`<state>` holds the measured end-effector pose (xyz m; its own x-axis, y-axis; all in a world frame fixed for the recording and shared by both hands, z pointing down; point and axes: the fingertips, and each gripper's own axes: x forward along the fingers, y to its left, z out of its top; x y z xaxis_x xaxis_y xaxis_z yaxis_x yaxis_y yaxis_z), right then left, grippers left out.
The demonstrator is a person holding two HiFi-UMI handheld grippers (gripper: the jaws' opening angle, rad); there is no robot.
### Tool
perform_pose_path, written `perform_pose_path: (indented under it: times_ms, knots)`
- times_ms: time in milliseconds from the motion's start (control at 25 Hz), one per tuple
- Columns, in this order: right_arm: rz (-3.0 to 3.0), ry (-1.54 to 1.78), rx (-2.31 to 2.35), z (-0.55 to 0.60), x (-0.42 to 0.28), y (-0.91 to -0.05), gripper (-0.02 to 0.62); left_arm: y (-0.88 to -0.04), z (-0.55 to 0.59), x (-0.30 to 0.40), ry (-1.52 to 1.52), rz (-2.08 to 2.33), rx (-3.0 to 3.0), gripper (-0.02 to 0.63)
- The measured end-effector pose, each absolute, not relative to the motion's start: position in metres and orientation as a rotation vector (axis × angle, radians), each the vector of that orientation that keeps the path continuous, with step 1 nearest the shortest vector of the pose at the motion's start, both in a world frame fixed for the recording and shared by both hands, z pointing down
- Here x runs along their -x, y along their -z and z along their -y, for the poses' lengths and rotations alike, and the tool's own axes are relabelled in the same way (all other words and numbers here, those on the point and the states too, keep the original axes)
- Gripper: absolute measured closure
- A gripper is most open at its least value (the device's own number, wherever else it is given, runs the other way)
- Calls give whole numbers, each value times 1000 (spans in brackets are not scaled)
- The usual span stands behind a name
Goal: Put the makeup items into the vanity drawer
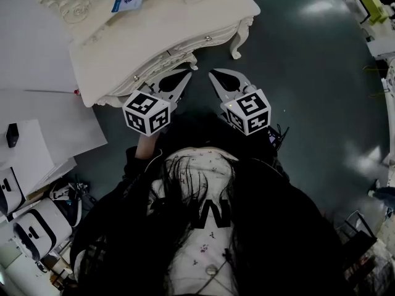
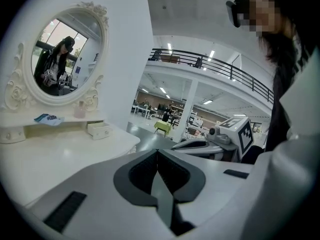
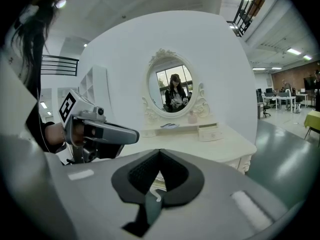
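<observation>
The white vanity (image 1: 160,36) stands ahead of me, its front drawer (image 1: 176,57) closed, with small knobs showing. On its shelf under the oval mirror (image 3: 173,88) lie a blue packet (image 1: 126,0) (image 3: 169,125) and a small pink bottle (image 3: 192,117) (image 2: 80,109). A little drawer box (image 3: 208,133) (image 2: 99,130) sits on the tabletop. My left gripper (image 1: 187,73) (image 2: 157,151) hangs just before the vanity's front edge, jaws shut and empty. My right gripper (image 1: 212,74) (image 3: 160,151) is beside it over the floor, also shut and empty.
White boards (image 1: 43,134) and several white devices (image 1: 37,227) lie on the floor at the left. The vanity's curved leg (image 1: 236,45) stands on dark green floor (image 1: 308,73). A yellow-green chair (image 1: 369,2) is far right.
</observation>
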<state>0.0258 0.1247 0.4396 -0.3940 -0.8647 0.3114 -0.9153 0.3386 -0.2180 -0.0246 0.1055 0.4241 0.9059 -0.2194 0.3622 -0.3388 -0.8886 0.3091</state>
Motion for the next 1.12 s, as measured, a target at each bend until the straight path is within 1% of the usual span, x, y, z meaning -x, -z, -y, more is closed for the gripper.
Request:
perform_pose_path:
  times_ms: [200, 680, 1120]
  knots:
    - [2451, -558, -1640, -122, -14, -437, 586, -421, -109, 30, -463, 374, -2707, 606]
    - [2460, -593, -1603, -121, 30, -436, 586, -421, -110, 70, -498, 384, -2673, 606]
    - [2426, -624, -1616, -130, 38, -441, 586, -425, -116, 80, -510, 360, -2657, 606]
